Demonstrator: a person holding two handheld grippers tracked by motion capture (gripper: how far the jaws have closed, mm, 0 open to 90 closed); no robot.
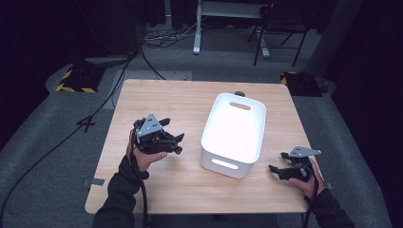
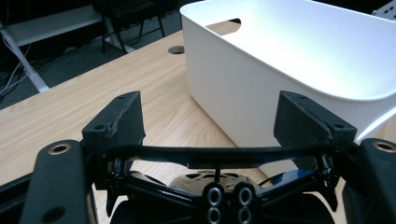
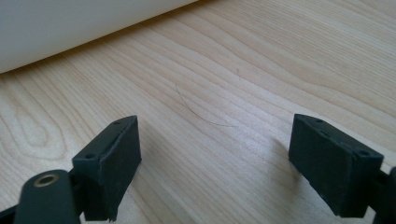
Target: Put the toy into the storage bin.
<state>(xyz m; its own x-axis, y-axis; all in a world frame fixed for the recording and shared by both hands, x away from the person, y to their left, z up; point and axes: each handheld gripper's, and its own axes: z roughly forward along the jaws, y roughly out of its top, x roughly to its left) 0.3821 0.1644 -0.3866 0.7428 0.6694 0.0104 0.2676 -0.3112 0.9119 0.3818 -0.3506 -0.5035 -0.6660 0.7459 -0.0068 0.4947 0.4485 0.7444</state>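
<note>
A white plastic bin (image 1: 234,133) with handle slots stands on the wooden table (image 1: 157,99), right of centre, and looks empty. My left gripper (image 1: 177,142) hovers to its left, open, with its jaws aimed at the bin wall (image 2: 233,93) and nothing between them. The left gripper (image 2: 210,123) shows its two black pads wide apart. At the table's front right, my right gripper (image 1: 276,170) is held low and points left toward the bin's near corner. In the right gripper view the right gripper (image 3: 215,154) is open over bare wood, with the bin's base (image 3: 60,28) beyond.
A round cable hole (image 1: 239,93) sits at the table's far edge behind the bin. On the floor beyond stand a chair (image 1: 280,28), a desk leg (image 1: 197,28), loose cables (image 1: 161,38) and yellow-black striped blocks (image 1: 76,80).
</note>
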